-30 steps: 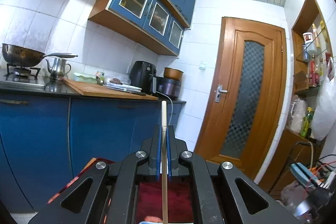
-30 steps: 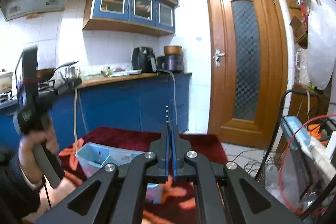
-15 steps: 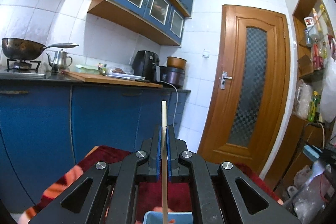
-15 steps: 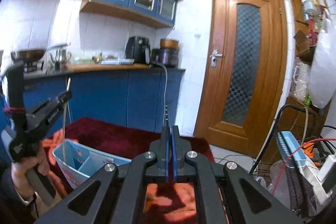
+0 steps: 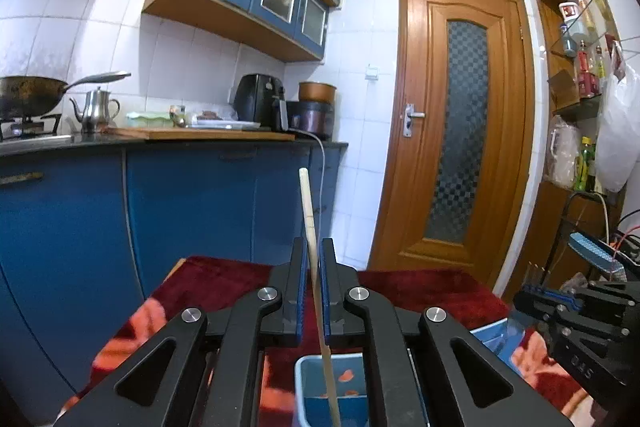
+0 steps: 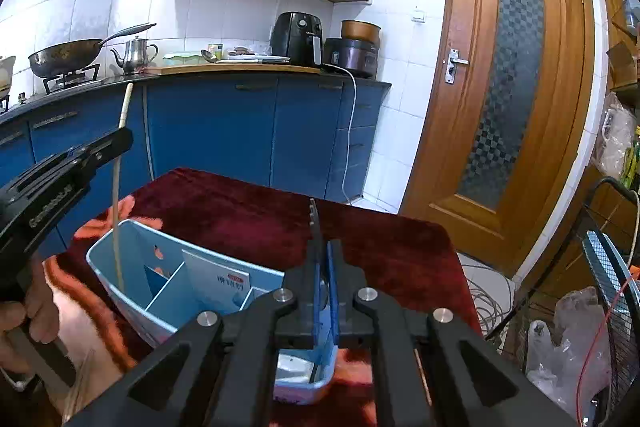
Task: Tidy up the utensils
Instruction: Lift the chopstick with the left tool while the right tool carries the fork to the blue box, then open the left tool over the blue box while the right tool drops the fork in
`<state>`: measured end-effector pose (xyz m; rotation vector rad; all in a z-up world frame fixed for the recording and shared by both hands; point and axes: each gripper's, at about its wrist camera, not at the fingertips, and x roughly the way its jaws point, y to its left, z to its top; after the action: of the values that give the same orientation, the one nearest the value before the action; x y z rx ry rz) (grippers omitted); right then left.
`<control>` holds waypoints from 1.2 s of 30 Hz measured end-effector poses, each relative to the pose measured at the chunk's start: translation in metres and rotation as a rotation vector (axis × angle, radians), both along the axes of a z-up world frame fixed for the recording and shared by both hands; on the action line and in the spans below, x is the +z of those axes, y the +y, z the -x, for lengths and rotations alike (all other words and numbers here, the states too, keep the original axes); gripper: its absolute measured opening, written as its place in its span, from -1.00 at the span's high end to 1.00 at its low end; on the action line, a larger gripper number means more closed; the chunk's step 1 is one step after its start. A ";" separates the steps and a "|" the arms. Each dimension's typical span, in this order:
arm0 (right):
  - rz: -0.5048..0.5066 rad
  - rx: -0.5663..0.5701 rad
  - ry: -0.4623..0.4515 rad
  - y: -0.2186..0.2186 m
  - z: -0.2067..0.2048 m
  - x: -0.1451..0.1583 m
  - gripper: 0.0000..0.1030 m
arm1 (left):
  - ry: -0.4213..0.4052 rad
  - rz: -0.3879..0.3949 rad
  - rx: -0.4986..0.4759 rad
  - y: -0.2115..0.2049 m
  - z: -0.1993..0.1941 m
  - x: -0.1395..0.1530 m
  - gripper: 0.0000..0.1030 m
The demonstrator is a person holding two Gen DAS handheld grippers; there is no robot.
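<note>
My left gripper [image 5: 314, 247] is shut on a pale wooden chopstick [image 5: 310, 219] that stands nearly upright and leans a little between the pads. Its lower end reaches down into the left end compartment of a light blue divided organizer box [image 6: 132, 307]. In the right wrist view the same chopstick [image 6: 116, 211] runs from the left gripper [image 6: 120, 139] into the box. My right gripper [image 6: 322, 243] is shut on a thin dark fork [image 6: 313, 211], tines up, above the box's near right end. The left wrist view shows the right gripper [image 5: 524, 301] and the fork [image 5: 536, 269] at right.
The box stands on a table under a dark red patterned cloth [image 6: 240, 203]. A hand [image 6: 36, 307] holds the left gripper's handle. Blue cabinets [image 6: 240, 131] with a counter, wok and kettle lie behind. A wooden door [image 6: 504, 95], a fan, wires and bags are at right.
Both grippers have sunk toward the blue box. The right one swung over it, and the chopstick's lower end now sits inside the box. The chopstick leans more than before.
</note>
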<state>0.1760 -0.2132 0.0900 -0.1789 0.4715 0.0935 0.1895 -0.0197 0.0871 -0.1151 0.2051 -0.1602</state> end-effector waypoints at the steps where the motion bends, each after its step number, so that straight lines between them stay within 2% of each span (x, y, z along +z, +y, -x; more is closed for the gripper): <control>1: -0.010 0.003 0.003 0.001 -0.002 0.001 0.89 | 0.009 0.000 0.002 0.001 -0.001 0.000 0.86; 4: -0.041 0.020 0.010 0.000 -0.006 0.004 0.87 | 0.026 0.025 -0.006 0.008 -0.003 0.000 0.87; 8: -0.017 0.019 0.022 0.004 -0.013 0.008 0.87 | 0.021 0.090 -0.002 0.014 -0.002 0.003 0.91; 11: -0.009 0.031 0.031 0.010 -0.015 0.005 0.87 | -0.002 0.090 0.015 0.012 -0.002 0.003 0.91; 14: -0.038 0.054 0.035 0.010 -0.015 0.005 0.86 | 0.020 0.085 0.006 0.008 -0.006 -0.002 0.91; 16: -0.077 0.078 0.039 0.009 -0.014 0.006 0.75 | 0.052 0.069 -0.008 0.005 -0.009 -0.007 0.91; 18: -0.092 0.090 0.026 0.009 -0.011 0.008 0.49 | 0.084 0.050 -0.011 0.003 -0.010 -0.013 0.91; 19: -0.097 0.097 0.015 0.009 -0.009 0.010 0.47 | 0.100 0.044 -0.013 0.003 -0.010 -0.015 0.90; 21: -0.110 0.103 0.002 0.008 -0.005 0.014 0.43 | 0.128 0.038 -0.026 0.003 -0.011 -0.016 0.78; 23: -0.129 0.106 -0.006 0.007 -0.002 0.017 0.42 | 0.149 0.034 -0.036 0.003 -0.009 -0.017 0.53; 25: -0.150 0.106 -0.017 0.004 0.003 0.020 0.40 | 0.156 0.026 -0.038 0.003 -0.005 -0.015 0.40; 32: -0.199 0.112 -0.062 -0.004 0.026 0.036 0.36 | 0.185 0.010 -0.064 0.009 0.016 -0.004 0.37; 36: -0.186 0.107 -0.079 -0.003 0.042 0.042 0.34 | 0.195 -0.003 -0.076 0.013 0.031 0.003 0.36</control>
<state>0.1337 -0.2167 0.1323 -0.0250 0.3718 0.2331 0.1589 -0.0062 0.0898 -0.1199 0.4045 -0.2249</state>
